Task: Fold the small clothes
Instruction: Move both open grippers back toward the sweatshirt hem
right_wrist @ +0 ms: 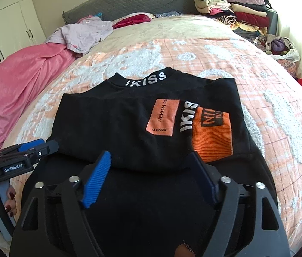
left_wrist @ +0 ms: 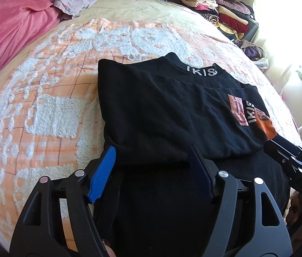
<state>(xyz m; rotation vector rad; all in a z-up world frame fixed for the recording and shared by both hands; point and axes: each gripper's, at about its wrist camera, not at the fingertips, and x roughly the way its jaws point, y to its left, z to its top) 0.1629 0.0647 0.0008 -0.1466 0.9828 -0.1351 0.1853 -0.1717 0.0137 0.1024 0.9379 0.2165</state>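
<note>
The black shirt (right_wrist: 129, 124) lies folded on the bed (right_wrist: 204, 49), collar away from us. Both tongs, left (left_wrist: 151, 171) and right (right_wrist: 148, 177), hang spread wide over its near edge, gripping nothing.

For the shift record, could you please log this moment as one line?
black IKISS top: part-folded on bedspread | left gripper: open, over near fold | right gripper: open, over near fold
</note>
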